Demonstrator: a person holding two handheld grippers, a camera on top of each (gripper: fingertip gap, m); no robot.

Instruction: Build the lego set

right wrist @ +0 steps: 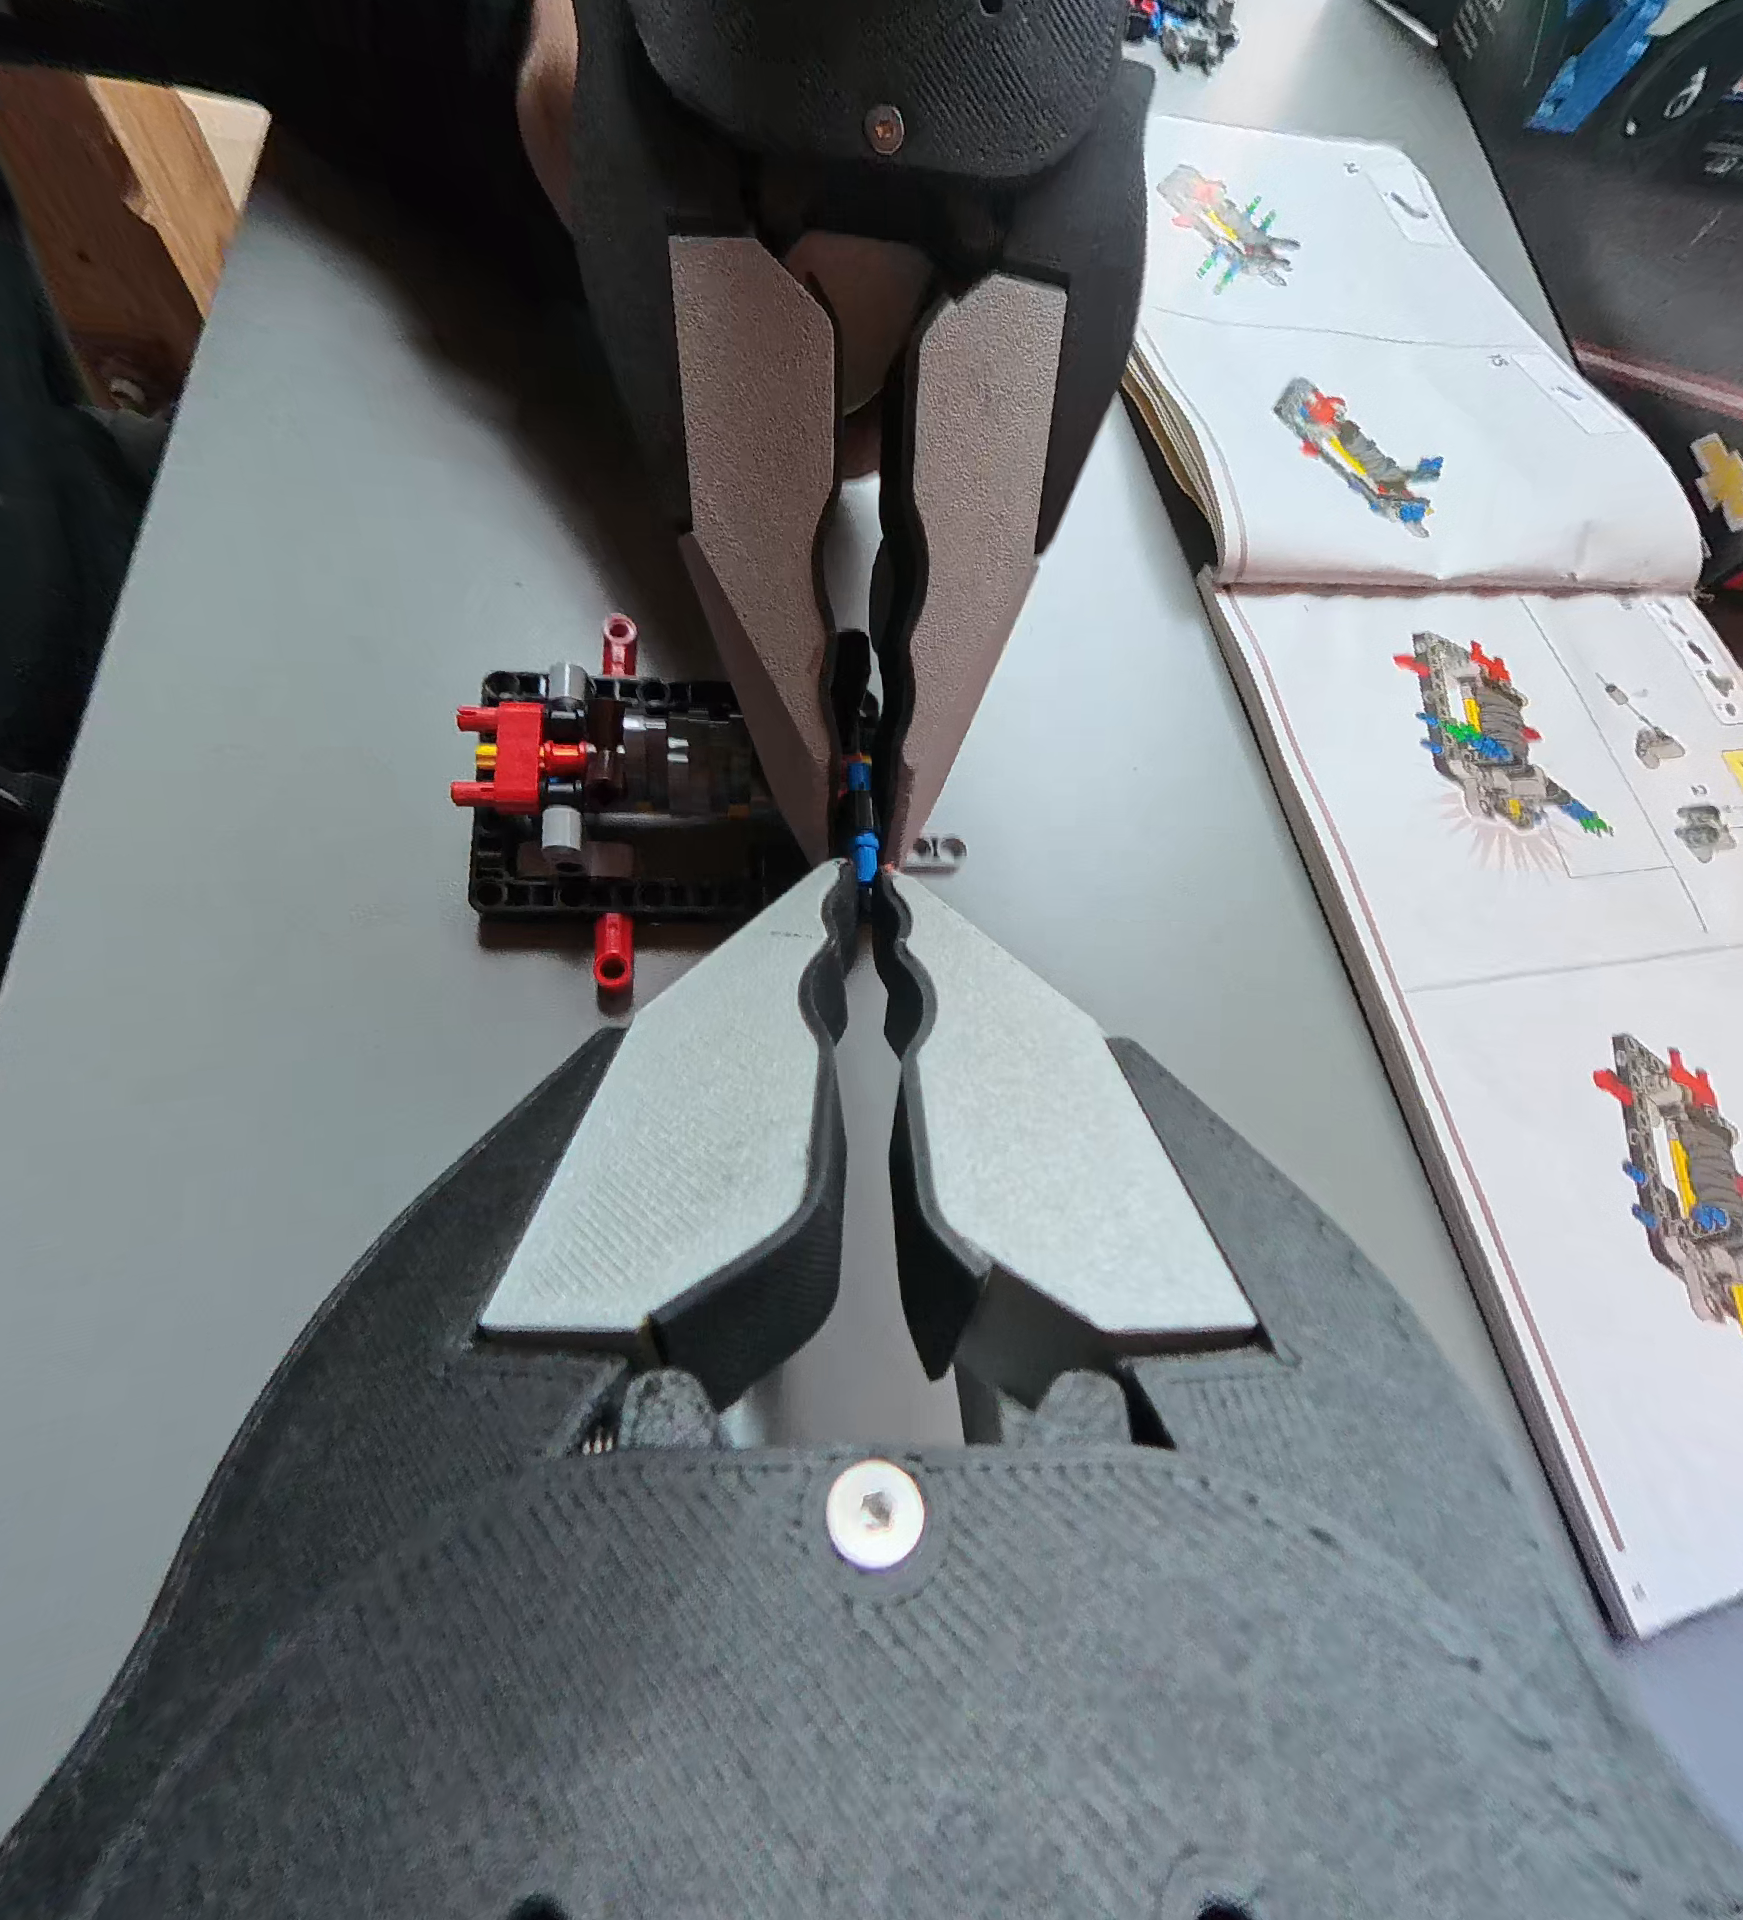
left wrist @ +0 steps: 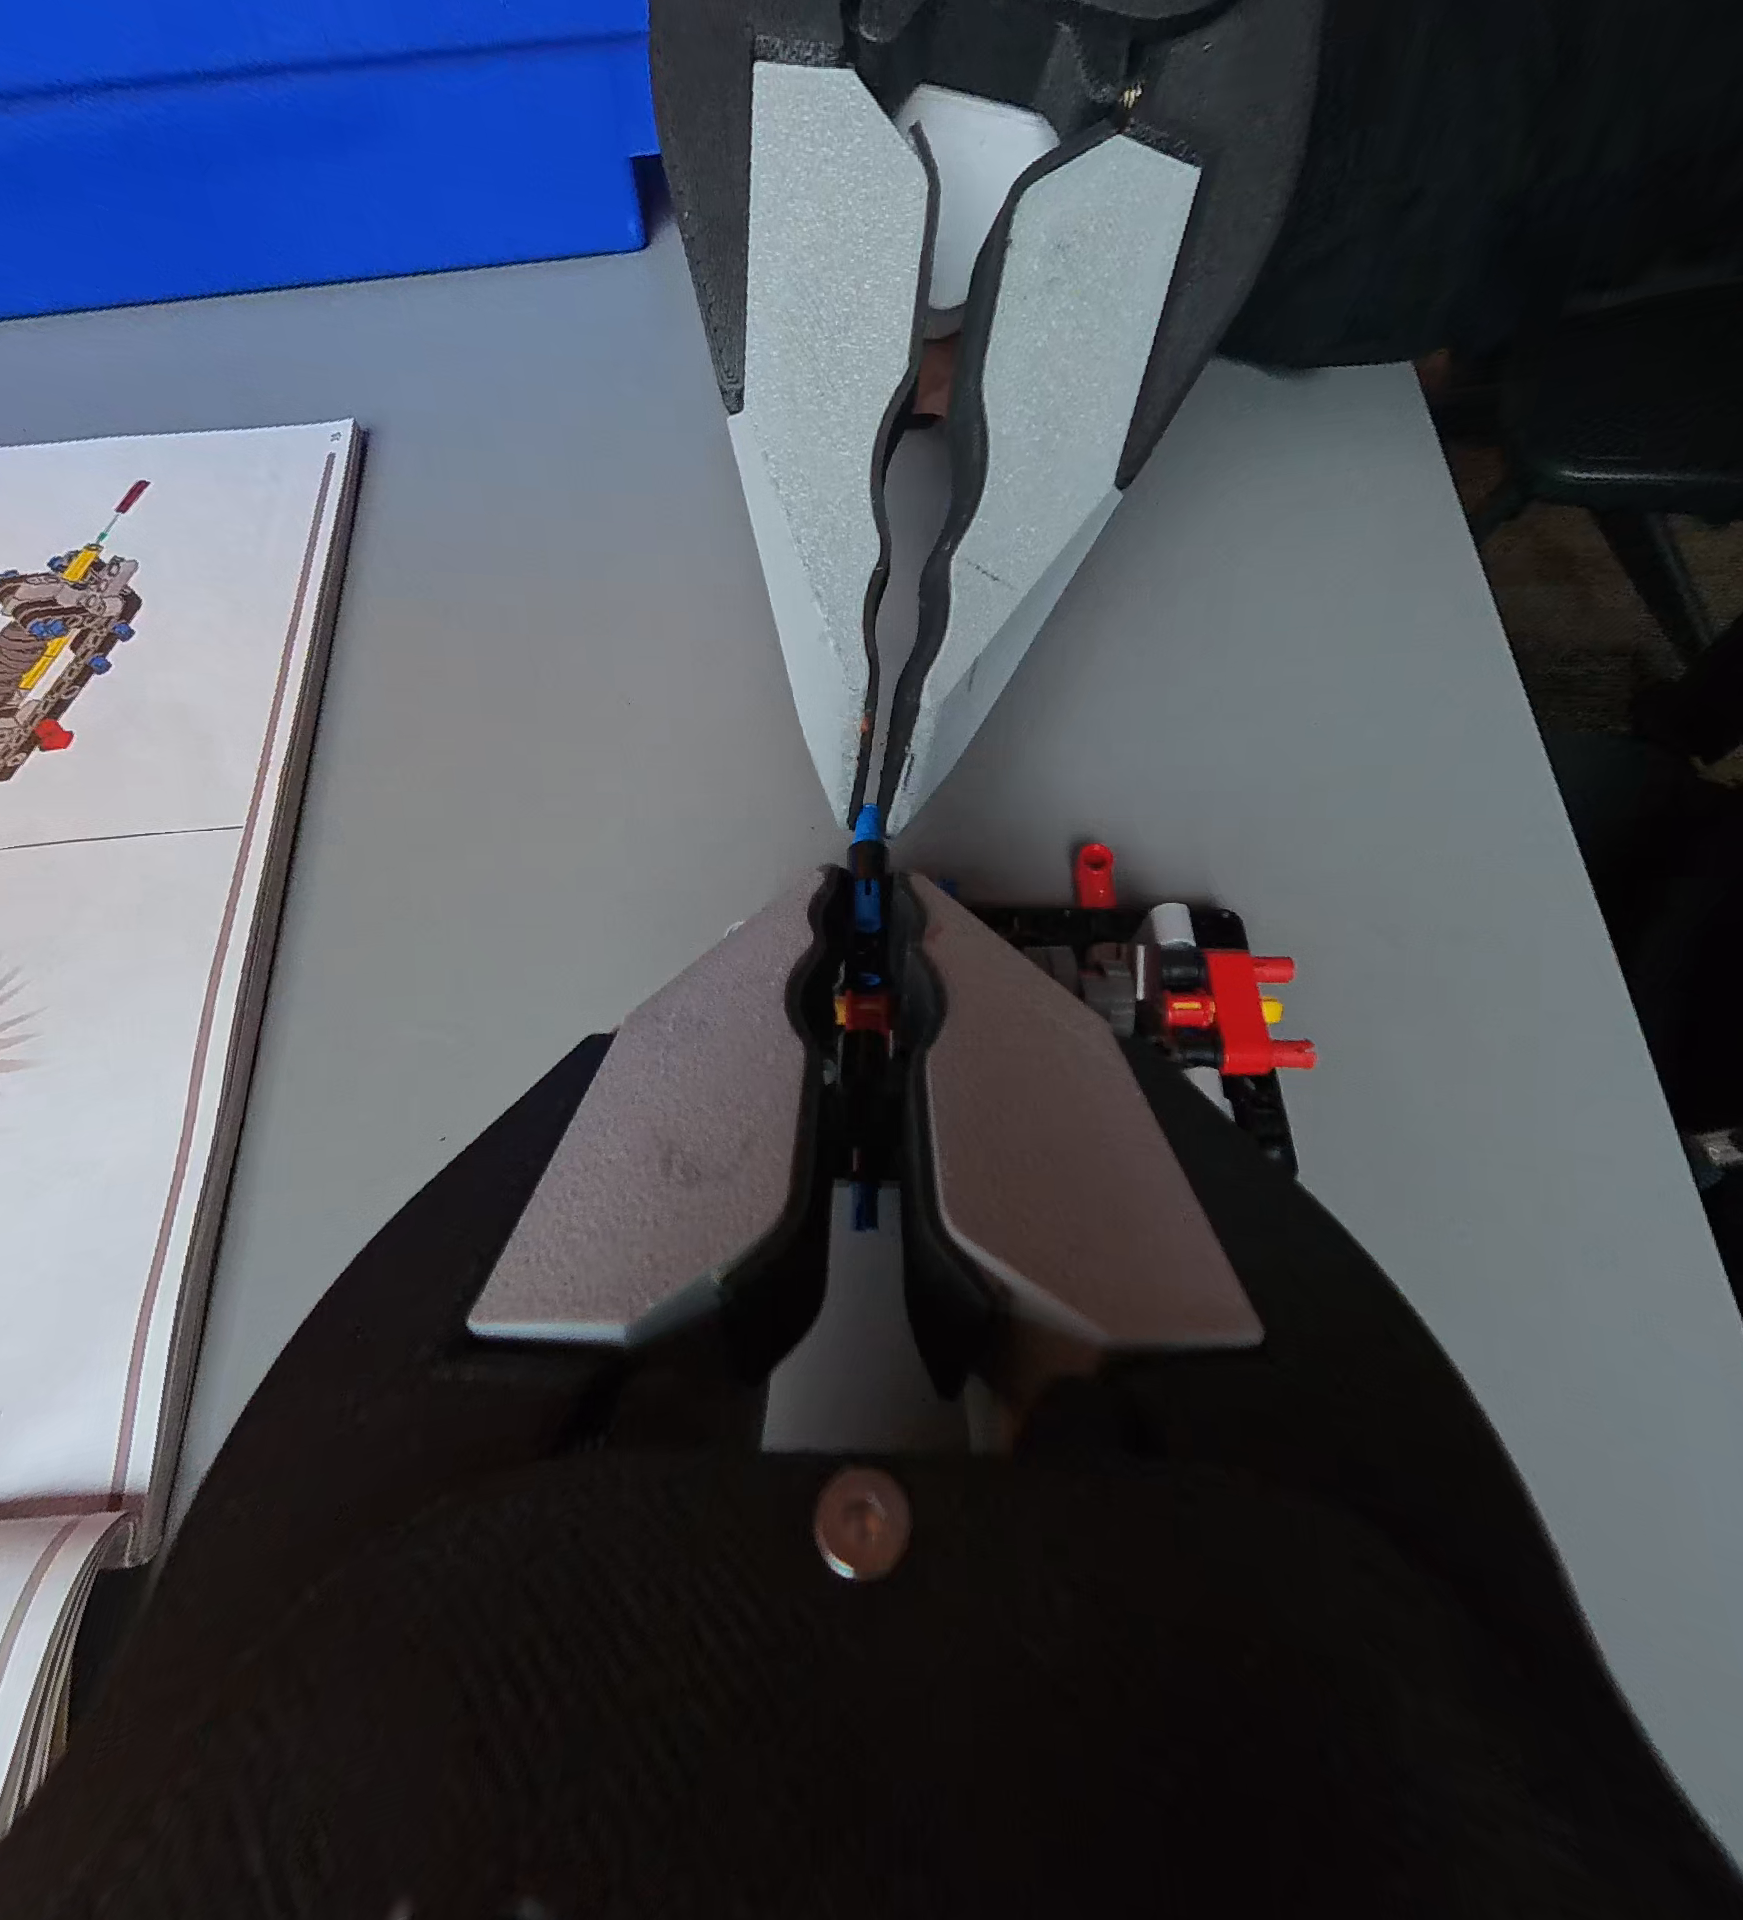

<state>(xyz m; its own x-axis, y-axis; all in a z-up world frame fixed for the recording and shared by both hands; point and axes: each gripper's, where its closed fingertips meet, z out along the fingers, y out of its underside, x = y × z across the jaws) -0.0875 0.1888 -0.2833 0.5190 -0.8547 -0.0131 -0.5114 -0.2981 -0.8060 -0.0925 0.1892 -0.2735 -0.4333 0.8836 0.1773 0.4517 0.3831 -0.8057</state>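
My left gripper (left wrist: 867, 885) is shut on a thin black Lego beam (left wrist: 863, 1049) that carries blue pins and a red and yellow bit, held upright between the pads. My right gripper (right wrist: 862, 883) is shut on a blue pin (right wrist: 860, 850) at the beam's far end. The two grippers meet tip to tip above the grey table (right wrist: 223, 1039). In the left wrist view the right gripper (left wrist: 872, 816) comes from the top and pinches the blue pin (left wrist: 867, 826). A black frame assembly with red parts (left wrist: 1231, 997) (right wrist: 607, 790) lies on the table beside the left gripper (right wrist: 862, 821).
An open instruction booklet (left wrist: 119, 935) (right wrist: 1521, 831) lies on the table. A blue bin (left wrist: 275, 135) stands at the back. A Lego box (right wrist: 1729, 156) sits beyond the booklet. A small grey piece (right wrist: 934, 852) lies by the tips. The table edge (left wrist: 1573, 831) is close. The tips of both grippers are at nearly the same place.
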